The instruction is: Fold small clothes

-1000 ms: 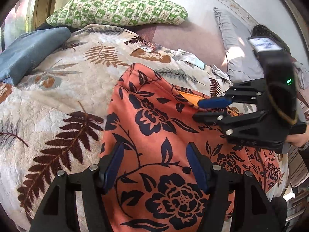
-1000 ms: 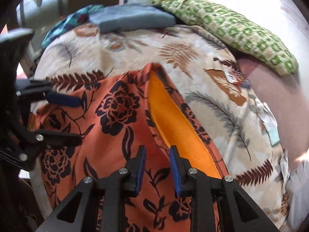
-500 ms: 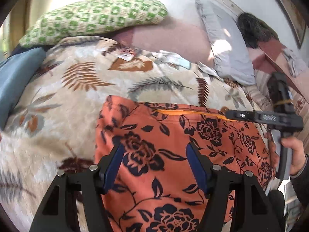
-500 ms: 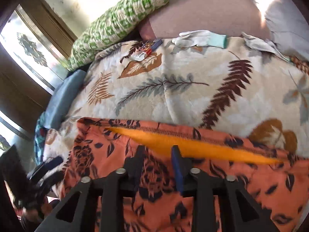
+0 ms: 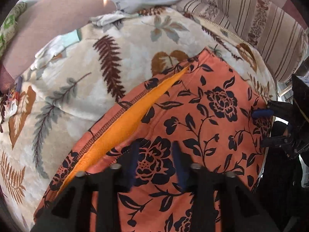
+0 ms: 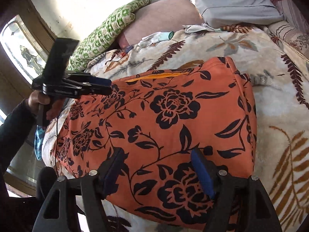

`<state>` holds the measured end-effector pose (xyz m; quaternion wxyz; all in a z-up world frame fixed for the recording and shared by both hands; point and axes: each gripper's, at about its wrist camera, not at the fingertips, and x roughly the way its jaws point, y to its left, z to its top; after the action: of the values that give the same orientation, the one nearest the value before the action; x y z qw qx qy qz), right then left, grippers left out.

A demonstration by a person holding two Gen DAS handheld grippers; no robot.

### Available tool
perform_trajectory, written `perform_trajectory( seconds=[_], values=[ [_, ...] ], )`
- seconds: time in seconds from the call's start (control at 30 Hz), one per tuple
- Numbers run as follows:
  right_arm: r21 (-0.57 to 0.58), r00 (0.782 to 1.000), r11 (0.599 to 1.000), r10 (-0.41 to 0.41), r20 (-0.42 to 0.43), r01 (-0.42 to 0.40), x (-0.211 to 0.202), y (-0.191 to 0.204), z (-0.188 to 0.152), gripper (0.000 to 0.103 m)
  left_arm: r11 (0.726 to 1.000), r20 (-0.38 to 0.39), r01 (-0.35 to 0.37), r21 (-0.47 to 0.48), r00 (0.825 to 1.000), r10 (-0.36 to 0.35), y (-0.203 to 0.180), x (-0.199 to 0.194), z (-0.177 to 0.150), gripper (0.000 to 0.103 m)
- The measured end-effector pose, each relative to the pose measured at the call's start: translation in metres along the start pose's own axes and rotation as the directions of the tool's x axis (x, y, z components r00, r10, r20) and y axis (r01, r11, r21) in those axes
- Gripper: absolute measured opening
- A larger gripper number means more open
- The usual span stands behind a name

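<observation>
An orange garment with black flower print (image 6: pixel 173 116) lies folded flat on a leaf-patterned blanket (image 6: pixel 280 119); its plain orange inside shows along one edge (image 5: pixel 123 127). My left gripper (image 5: pixel 154 162) hovers over the garment with its jaws apart and nothing between them. It also shows in the right wrist view (image 6: pixel 108 86) at the garment's far left corner. My right gripper (image 6: pixel 156 172) is wide open over the garment's near edge, empty. It also shows in the left wrist view (image 5: pixel 264 116) at the right edge.
A green patterned pillow (image 6: pixel 108 31) and a grey pillow (image 6: pixel 231 5) lie at the head of the bed. White gloves (image 6: pixel 158 36) and a small packet (image 6: pixel 125 50) rest on the blanket beyond the garment. A striped cushion (image 5: pixel 260 19) is at the right.
The right gripper has opened wide and pulled back to the garment's near edge. The left gripper has swung round over the garment's other end. The garment now lies flatter, its orange lining mostly covered.
</observation>
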<state>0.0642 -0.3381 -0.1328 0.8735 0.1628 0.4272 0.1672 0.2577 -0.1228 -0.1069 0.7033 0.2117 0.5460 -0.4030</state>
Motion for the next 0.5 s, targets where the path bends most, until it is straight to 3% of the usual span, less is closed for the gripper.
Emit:
perform_trajectory(
  seconds=[0.1, 0.13, 0.2, 0.3, 0.37, 0.4, 0.43, 0.5],
  values=[
    [0.008, 0.999, 1.000, 0.024, 0.023, -0.024, 0.004, -0.004, -0.002, 0.074, 1.000, -0.044, 0.002, -0.021, 0.999, -0.003, 0.009, 0.014, 0.000, 0.010],
    [0.009, 0.999, 1.000, 0.026, 0.029, -0.026, 0.006, -0.005, -0.005, 0.074, 1.000, -0.046, -0.017, -0.019, 0.999, 0.016, 0.010, 0.015, 0.000, 0.004],
    [0.005, 0.999, 0.999, 0.032, 0.040, -0.032, 0.007, -0.005, -0.008, 0.074, 0.998, -0.030, -0.065, -0.023, 0.997, 0.064, 0.014, 0.012, 0.000, 0.003],
    [0.011, 0.997, 0.998, 0.062, 0.050, -0.063, 0.006, -0.006, -0.008, 0.074, 0.999, 0.013, -0.036, -0.016, 0.999, 0.036, 0.018, -0.005, 0.002, 0.004],
    [0.028, 0.995, 0.996, 0.080, 0.057, -0.081, 0.007, -0.011, -0.008, 0.074, 0.997, 0.016, -0.075, 0.030, 0.997, 0.075, 0.014, -0.011, 0.004, 0.036],
    [0.035, 0.994, 0.995, 0.088, 0.059, -0.090, 0.007, -0.012, -0.008, 0.074, 0.994, 0.023, -0.102, 0.044, 0.995, 0.101, 0.011, -0.011, 0.006, 0.072],
    [0.039, 0.994, 0.995, 0.093, 0.061, -0.095, 0.008, -0.012, -0.008, 0.074, 0.990, 0.051, -0.130, 0.056, 0.991, 0.127, 0.009, -0.012, 0.007, 0.081],
    [0.034, 0.994, 0.995, 0.094, 0.059, -0.096, 0.009, -0.011, -0.008, 0.074, 0.986, 0.072, -0.148, 0.079, 0.987, 0.142, 0.006, -0.006, 0.012, 0.081]
  ],
)
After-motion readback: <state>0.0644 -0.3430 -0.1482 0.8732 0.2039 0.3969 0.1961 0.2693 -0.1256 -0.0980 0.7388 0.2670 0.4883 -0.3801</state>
